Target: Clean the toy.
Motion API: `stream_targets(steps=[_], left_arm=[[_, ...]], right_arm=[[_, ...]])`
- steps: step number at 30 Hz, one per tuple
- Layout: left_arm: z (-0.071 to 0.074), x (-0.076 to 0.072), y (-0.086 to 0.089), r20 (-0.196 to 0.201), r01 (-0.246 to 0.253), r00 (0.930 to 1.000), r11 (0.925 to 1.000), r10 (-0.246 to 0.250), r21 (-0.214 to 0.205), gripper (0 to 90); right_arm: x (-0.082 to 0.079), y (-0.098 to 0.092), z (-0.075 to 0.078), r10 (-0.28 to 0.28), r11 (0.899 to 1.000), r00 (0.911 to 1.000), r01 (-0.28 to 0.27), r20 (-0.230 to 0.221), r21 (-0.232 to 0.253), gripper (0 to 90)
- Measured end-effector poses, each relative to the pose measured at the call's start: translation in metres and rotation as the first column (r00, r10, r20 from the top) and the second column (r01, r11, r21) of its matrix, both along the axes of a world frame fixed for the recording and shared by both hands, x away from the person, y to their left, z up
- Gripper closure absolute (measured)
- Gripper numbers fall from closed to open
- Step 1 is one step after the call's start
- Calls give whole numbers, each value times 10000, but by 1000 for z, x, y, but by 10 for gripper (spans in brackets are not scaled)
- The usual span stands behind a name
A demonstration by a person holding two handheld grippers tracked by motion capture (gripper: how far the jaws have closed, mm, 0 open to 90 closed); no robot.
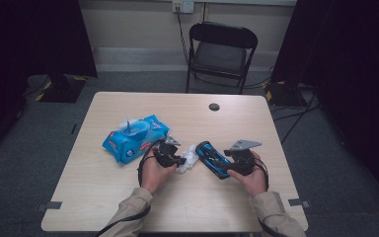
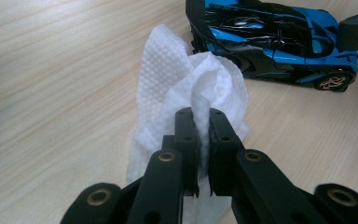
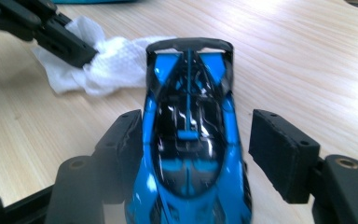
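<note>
On woodgrain table, left fingers pinching quilted wipe; right fingers spread around glossy car.

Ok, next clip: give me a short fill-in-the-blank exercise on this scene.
1. The left gripper is shut on a white ____.
2. The toy car between the right gripper's jaws is black and ____.
3. The wet wipe pack lies on the ____ half of the table in the high view.

Missing words: wipe; blue; left
</note>
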State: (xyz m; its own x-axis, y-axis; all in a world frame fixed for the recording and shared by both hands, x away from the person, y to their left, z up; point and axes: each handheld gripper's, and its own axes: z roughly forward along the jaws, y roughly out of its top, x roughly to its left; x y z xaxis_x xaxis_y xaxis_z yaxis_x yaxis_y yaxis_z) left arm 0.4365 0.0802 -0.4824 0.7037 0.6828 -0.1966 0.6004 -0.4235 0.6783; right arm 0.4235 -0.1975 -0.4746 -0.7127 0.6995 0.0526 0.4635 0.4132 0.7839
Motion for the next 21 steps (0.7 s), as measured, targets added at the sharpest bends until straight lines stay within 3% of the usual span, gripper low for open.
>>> stream_targets(steps=[6, 10, 12, 21], left_arm=[[-4, -1, -7, -51, 82, 10000, 10000, -82, -17, 844], [-7, -3, -7, -23, 69, 10000, 10000, -70, -68, 844], [-7, -3, -6, -32, 68, 10000, 9999, -68, -88, 844], [-8, -2, -14, 33, 79, 10000, 10000, -79, -22, 838]], right_arm=[[9, 10, -4, 110, 9999, 9999, -110, -77, -64, 352], [9, 17, -4, 407, 9988, 9992, -408, -67, -265, 415], [9, 20, -5, 278, 9974, 9996, -278, -14, -663, 448], [9, 23, -5, 154, 9955, 9998, -146, 80, -940, 471]])
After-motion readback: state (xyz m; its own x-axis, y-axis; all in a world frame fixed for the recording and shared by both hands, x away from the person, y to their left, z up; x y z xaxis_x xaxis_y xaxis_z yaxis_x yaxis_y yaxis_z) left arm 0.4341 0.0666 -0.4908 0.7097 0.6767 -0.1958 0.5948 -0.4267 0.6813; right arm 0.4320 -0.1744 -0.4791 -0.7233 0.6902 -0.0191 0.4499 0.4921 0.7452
